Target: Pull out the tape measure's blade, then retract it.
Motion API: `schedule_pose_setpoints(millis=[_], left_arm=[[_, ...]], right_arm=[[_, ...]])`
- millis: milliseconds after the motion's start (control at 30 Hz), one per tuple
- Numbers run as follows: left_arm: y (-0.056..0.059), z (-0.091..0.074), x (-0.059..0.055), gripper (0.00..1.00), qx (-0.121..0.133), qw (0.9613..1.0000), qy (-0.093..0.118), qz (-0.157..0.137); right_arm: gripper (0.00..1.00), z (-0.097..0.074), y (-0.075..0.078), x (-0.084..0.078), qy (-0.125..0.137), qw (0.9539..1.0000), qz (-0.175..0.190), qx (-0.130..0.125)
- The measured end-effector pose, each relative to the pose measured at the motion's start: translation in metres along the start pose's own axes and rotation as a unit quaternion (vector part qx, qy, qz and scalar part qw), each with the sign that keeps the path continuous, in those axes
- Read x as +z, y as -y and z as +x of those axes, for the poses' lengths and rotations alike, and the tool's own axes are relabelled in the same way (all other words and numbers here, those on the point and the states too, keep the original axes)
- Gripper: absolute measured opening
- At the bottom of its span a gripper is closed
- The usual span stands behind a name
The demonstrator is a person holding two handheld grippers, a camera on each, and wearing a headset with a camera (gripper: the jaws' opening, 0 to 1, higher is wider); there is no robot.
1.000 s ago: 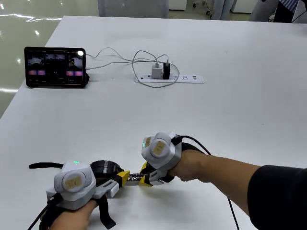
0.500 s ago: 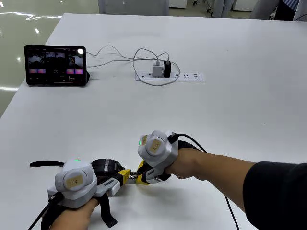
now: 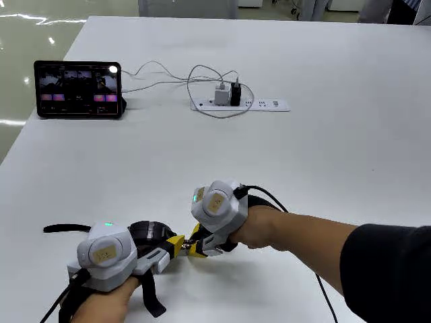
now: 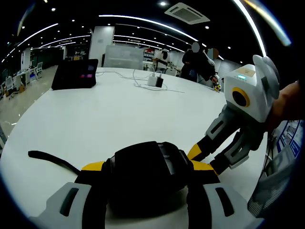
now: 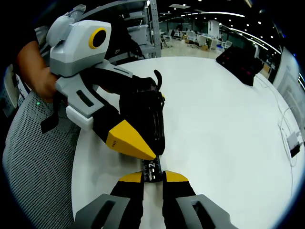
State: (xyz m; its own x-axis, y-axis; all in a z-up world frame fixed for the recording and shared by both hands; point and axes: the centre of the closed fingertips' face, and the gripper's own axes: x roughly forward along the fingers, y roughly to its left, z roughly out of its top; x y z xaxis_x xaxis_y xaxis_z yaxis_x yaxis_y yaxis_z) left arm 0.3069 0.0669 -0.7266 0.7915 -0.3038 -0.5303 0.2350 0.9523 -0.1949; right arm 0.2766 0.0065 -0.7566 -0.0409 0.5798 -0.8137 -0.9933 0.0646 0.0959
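At six o'clock on the white tabletop, left tool clenched around black tape measure, right tool at its three o'clock pinching the short exposed blade.

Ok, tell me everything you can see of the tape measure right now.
The tape measure has a chunky black case, plastic or rubber by its look. It rests on the white table, clamped between the yellow-tipped jaws of the left gripper. A black strap trails from it across the table. A short stretch of dark blade with pale numerals sticks out of the case, and the right gripper pinches its end.
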Motion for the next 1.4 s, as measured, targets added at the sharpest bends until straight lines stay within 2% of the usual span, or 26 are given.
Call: schedule_pose_setpoints(millis=[1233,1400], left_arm=[[0.0,0.0,0.0,0.64,-0.001,1.0,0.001,0.0],[0.0,0.0,0.0,0.64,-0.001,1.0,0.001,0.002]], right_arm=[[0.11,0.008,-0.002,0.013,0.014,0.9999,0.002,0.005],[0.11,0.011,-0.003,0.017,0.015,0.9999,-0.006,0.003]])
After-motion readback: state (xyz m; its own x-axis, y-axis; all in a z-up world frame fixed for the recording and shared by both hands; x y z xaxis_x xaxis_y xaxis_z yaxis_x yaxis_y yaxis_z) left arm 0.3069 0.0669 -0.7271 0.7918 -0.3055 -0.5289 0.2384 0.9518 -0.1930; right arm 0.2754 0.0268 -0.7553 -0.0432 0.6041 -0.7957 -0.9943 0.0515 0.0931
